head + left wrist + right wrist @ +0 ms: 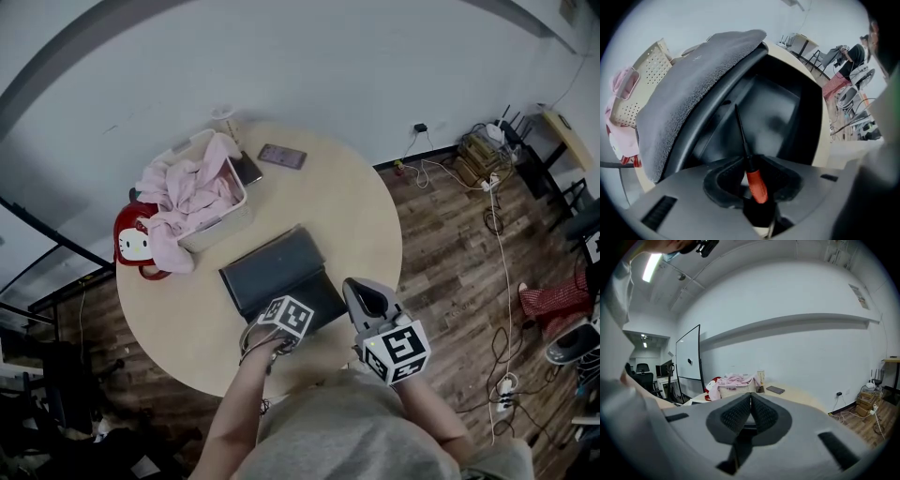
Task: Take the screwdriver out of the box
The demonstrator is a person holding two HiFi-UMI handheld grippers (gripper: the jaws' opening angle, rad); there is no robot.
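The left gripper (752, 163) points down into the open dark box (780, 119), its jaws closed narrowly on the red handle of the screwdriver (756, 184). The screwdriver's thin black shaft runs on over the box's interior, beside the raised grey-lined lid (693, 89). The right gripper (750, 400) is held level off to the side, jaws pressed together and empty. The box sits near the front edge of the round counter (361, 211), and a basket (230, 211) of pink cloth stands farther back.

Left gripper (751, 161) points straight down, jaws pinched on the screwdriver (757, 185) handle. Right gripper (750, 403) sits roughly level, jaws closed together, empty.
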